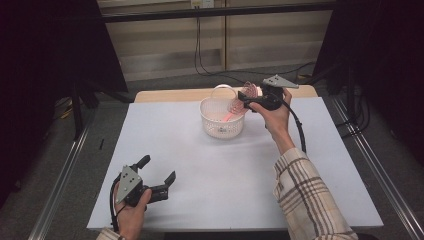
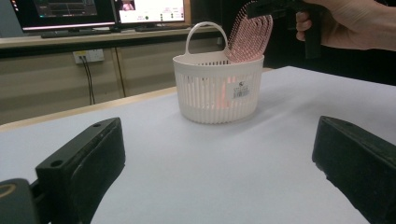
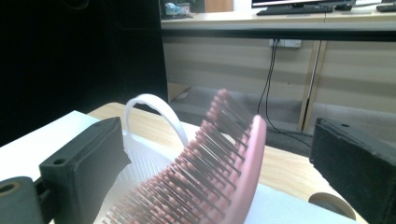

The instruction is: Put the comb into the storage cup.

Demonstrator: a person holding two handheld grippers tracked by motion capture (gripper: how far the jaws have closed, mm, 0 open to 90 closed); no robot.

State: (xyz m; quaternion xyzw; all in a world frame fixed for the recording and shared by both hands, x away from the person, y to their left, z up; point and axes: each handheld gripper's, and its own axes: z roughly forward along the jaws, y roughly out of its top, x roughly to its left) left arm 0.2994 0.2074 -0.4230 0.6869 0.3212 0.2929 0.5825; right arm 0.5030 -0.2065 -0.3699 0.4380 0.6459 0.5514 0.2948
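1. Table (image 1: 200,175): one white sheet top, bare apart from the basket at its far middle.
2. Basket (image 1: 221,120): one, white, slotted, upright, handle up.
3. Hairbrush (image 1: 239,104): one, pink. Stands handle-down in the basket, head leaning on the far-right rim, long axis tilted up and right.
4. Right gripper (image 1: 250,97): just right of the basket at the brush head. Jaws wide apart, head between them, pads not pressing; looks released.
5. Left gripper (image 1: 156,170): near-left, well apart from the basket, jaws spread, nothing between.
6. Key relation: brush lies straight ahead of the right fingers (image 3: 79,163), so the right hand is far nearer.
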